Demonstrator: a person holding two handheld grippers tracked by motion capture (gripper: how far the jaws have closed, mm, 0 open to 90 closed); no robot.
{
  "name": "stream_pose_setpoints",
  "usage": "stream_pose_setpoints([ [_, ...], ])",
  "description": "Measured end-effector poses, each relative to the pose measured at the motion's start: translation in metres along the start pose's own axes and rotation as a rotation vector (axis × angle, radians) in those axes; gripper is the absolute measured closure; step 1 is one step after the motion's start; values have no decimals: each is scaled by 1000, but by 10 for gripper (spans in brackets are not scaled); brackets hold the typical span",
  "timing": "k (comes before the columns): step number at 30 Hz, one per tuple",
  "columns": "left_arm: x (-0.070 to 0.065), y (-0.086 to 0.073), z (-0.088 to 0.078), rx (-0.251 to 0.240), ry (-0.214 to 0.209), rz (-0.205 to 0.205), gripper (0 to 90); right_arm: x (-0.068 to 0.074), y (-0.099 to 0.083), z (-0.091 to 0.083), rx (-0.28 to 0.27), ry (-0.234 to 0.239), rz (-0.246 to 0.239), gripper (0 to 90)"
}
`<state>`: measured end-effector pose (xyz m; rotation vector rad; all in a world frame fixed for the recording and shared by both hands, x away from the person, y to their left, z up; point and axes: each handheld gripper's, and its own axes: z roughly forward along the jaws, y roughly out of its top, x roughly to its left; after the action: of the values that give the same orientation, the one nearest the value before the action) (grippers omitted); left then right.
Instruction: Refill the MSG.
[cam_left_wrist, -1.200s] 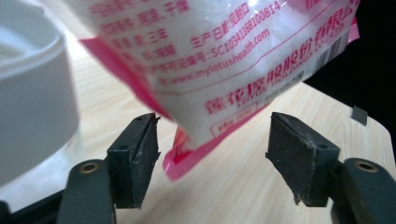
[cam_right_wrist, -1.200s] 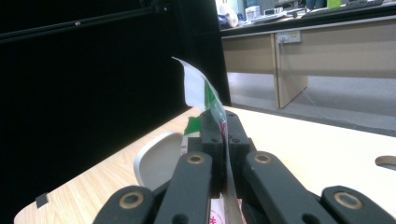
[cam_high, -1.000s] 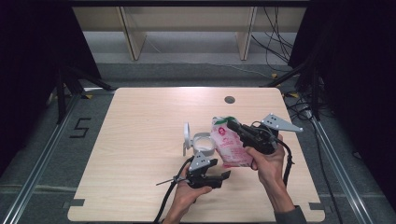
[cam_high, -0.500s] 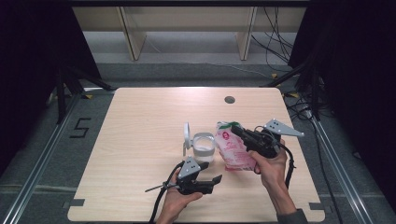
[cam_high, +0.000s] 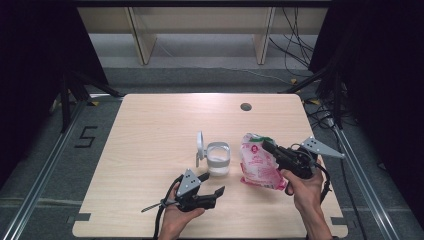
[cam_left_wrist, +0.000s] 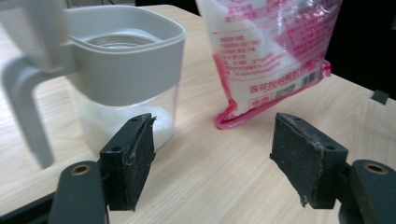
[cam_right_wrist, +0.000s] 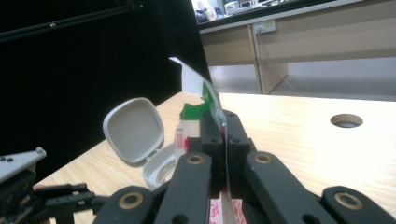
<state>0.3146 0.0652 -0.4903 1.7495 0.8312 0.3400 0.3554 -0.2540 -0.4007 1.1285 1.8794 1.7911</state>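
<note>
Pale wooden table (cam_high: 150, 130), dark room around it. Right gripper (cam_high: 274, 150) pinches the top of a pink-printed clear plastic bag of white powder (cam_high: 259, 167); left gripper (cam_high: 210, 185) hangs spread and empty near a clear jar with grey flip lid (cam_high: 217, 158). Steadying that jar before tipping seems wise.

You can read a big 5 (cam_high: 86, 136) on the floor left of the table. The bag's (cam_left_wrist: 275, 51) red words are too small.
</note>
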Motion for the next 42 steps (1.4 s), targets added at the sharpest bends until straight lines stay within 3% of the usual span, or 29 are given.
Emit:
stream_pose_setpoints([
  [1,0,0,-2,5,18,2,294,-2,0,-3,6,-16,-28,900],
  [2,2,0,-5,8,30,6,293,-2,-1,-5,12,-24,-6,900],
  [4,4,-1,-6,3,32,-2,293,-3,-2,-5,-9,-15,-10,900],
  [7,6,-2,-7,9,38,-5,294,-5,-3,-9,15,-37,-24,900],
  [13,4,-4,-4,7,19,-10,296,-5,-4,-13,34,-31,-21,900],
  [16,4,-5,-4,19,19,11,302,-6,-5,-14,32,-57,-25,900],
  [17,4,-5,-4,18,18,10,302,-8,-5,-14,34,-59,-40,900],
  [18,4,-5,-2,5,9,-4,300,-6,-7,-15,36,-69,-11,900],
  [19,3,-5,-2,4,18,-15,300,-6,-7,-15,36,-69,-11,900],
  [20,4,-5,-2,9,14,1,298,-8,-6,-15,41,-71,-34,900],
  [22,4,-5,-2,18,17,7,303,-9,-8,-15,48,-81,-30,900],
  [29,5,-6,-1,5,17,-3,298,-13,-12,-17,74,-108,-51,900],
  [31,5,-5,-3,11,23,-1,297,-12,-14,-17,79,-128,-25,900],
  [32,5,-5,-3,6,23,-9,297,-16,-16,-15,89,-131,-67,900],
  [35,8,-5,-3,7,19,0,295,-20,-20,-14,112,-163,-93,900],
  [36,8,-5,-3,6,18,-1,295,-22,-22,-13,113,-169,-78,900],
  [37,8,-5,-3,6,20,0,295,-20,-24,-13,121,-173,-30,900],
  [38,8,-5,-3,6,19,-1,295,-24,-26,-12,116,-169,-60,900],
  [39,9,-5,-3,5,21,-2,295,-24,-28,-11,107,-178,-46,900],
  [40,9,-5,-3,4,21,-2,294,-26,-28,-12,133,-185,-34,900],
  [42,9,-5,-3,-3,23,-12,295,-28,-28,-13,129,-193,-43,900],
])
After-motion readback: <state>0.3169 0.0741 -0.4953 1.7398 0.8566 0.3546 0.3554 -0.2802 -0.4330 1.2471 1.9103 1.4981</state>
